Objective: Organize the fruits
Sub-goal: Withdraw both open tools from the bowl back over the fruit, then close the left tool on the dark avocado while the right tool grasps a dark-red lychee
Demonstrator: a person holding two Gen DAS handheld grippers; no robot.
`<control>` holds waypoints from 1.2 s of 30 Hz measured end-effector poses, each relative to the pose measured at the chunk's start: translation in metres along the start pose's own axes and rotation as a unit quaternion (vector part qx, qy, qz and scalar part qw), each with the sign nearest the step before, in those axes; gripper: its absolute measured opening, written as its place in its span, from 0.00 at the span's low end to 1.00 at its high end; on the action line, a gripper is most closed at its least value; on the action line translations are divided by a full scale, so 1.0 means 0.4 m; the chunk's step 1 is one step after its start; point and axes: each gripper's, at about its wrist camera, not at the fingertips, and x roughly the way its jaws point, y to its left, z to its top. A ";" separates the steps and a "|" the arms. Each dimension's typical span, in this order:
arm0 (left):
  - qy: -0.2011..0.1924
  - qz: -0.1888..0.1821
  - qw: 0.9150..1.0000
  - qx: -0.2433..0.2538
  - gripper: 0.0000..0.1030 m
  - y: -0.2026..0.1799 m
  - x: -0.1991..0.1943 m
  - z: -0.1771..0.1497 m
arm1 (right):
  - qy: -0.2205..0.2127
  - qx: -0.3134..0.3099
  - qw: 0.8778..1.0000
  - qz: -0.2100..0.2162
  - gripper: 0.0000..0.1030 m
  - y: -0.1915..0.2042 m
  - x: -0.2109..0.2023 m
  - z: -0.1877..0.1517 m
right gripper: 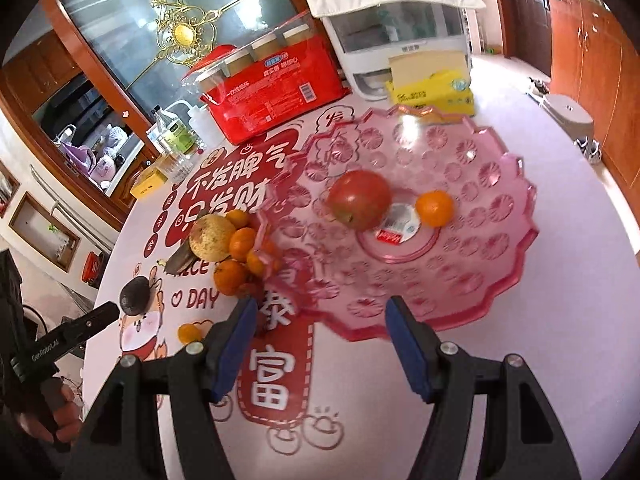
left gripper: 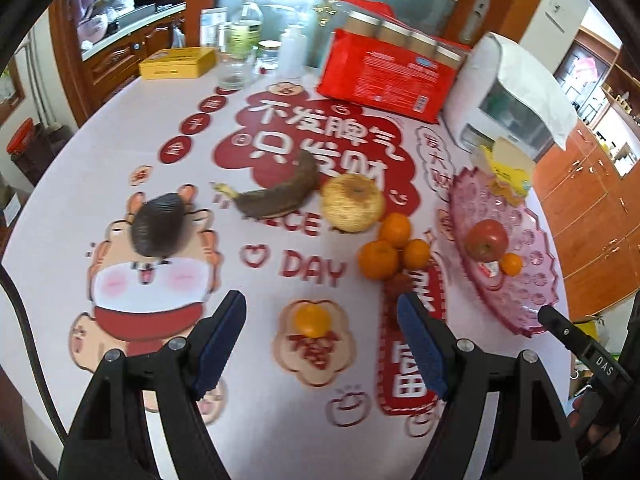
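Note:
A pink glass plate holds a red apple and one small orange. On the printed tablecloth to its left lie a cluster of small oranges, a yellow pear, a blackened banana and an avocado. My left gripper is open above the cloth, with a lone orange lying between its fingers' lines, untouched. My right gripper is open and empty at the plate's near rim.
At the back stand a red pack of paper cups, a white appliance under a cloth, a yellow tissue pack, bottles and jars and a yellow tin. The round table's edge curves close on both sides.

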 end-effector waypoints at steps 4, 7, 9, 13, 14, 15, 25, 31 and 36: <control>0.004 0.010 1.000 0.008 0.75 0.065 -0.020 0.019 | -0.003 0.018 1.000 0.004 0.65 0.037 0.010 -0.015; 0.009 0.015 1.000 0.019 0.76 0.104 -0.026 0.039 | -0.001 0.018 1.000 0.006 0.65 0.072 0.022 -0.025; 0.015 0.020 0.999 0.025 0.79 0.132 -0.027 0.054 | -0.003 0.016 1.000 0.003 0.65 0.098 0.031 -0.035; 0.025 0.029 0.998 0.048 0.79 0.181 -0.025 0.097 | -0.007 0.027 1.000 -0.002 0.65 0.135 0.053 -0.053; 0.027 0.031 0.998 0.055 0.79 0.190 -0.022 0.107 | -0.010 0.031 0.999 0.000 0.65 0.141 0.057 -0.057; 0.029 0.033 0.997 0.062 0.79 0.196 -0.022 0.114 | -0.011 0.035 0.999 0.000 0.65 0.146 0.062 -0.060; 0.073 0.062 0.985 0.146 0.82 0.270 0.058 0.199 | -0.021 0.037 0.998 -0.048 0.65 0.206 0.134 -0.114; 0.114 0.075 0.977 0.165 0.82 0.304 0.152 0.211 | -0.027 0.031 0.996 -0.077 0.65 0.227 0.174 -0.143; 0.147 0.084 0.971 0.168 0.82 0.334 0.228 0.209 | -0.019 0.017 0.994 -0.102 0.65 0.248 0.215 -0.155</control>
